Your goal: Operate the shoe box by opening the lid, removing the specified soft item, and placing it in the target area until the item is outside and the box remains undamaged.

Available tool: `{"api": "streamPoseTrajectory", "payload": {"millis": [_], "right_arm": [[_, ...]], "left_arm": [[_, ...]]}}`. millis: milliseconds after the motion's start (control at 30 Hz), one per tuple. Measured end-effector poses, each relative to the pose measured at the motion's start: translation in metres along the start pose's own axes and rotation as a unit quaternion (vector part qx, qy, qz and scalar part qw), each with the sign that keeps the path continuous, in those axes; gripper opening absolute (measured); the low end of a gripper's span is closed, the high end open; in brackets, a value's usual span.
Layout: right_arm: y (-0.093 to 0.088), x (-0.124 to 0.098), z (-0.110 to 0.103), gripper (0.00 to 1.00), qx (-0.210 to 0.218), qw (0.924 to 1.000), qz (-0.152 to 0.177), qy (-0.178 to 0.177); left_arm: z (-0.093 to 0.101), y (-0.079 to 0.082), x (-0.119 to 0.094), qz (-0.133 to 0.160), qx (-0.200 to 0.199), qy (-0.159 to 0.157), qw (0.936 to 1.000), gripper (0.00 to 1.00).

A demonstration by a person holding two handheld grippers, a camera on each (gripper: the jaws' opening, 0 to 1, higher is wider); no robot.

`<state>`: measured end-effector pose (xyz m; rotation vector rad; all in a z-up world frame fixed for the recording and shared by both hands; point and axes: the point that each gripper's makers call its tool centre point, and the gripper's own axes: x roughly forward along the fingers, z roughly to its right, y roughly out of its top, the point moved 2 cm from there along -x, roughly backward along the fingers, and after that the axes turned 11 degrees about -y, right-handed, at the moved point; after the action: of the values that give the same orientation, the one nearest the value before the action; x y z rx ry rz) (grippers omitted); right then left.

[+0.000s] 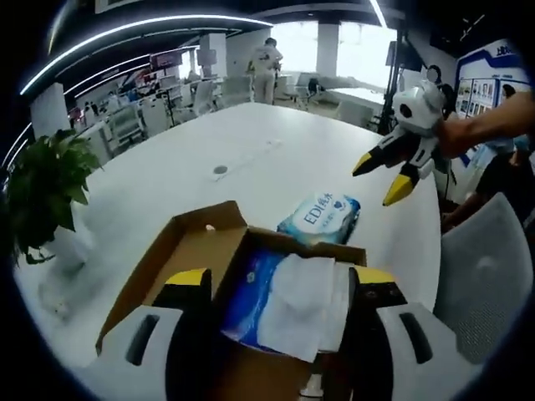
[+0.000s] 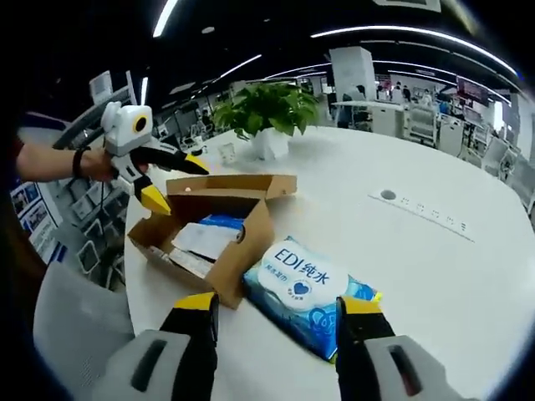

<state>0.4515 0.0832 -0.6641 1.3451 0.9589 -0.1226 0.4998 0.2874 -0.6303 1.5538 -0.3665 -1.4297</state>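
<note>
Right gripper view: wipes pack beside open shoe box.

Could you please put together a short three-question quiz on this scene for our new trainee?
1. True or false: the shoe box has its lid open.
2. Where does the EDI wipes pack lie? A) inside the box B) on the white table beside the box C) between shut jaws
3. Fill in: behind the box on the table stands a potted ____.

The left gripper hangs open over the box's contents; the right gripper is open at the pack.

Key: 1 true; 2 B; 3 plant.
</note>
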Motion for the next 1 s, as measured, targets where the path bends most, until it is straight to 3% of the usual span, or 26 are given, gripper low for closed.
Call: {"api": "streamPoseTrajectory", "payload": {"millis": [533, 1000], "right_arm": [[0.007, -0.015, -0.011, 0.55, 0.001, 0.9998, 0.020, 0.005], [0.015, -0.017, -0.036, 0.54, -0.003, 0.9992, 0.034, 0.020]], "left_arm": [[-0.013, -0.025, -0.045, 0.038, -0.044, 0.037, 0.9976, 0.68], [0.001, -0.050, -0.084, 0.065, -0.072, 0.061, 0.9934, 0.68]]}}
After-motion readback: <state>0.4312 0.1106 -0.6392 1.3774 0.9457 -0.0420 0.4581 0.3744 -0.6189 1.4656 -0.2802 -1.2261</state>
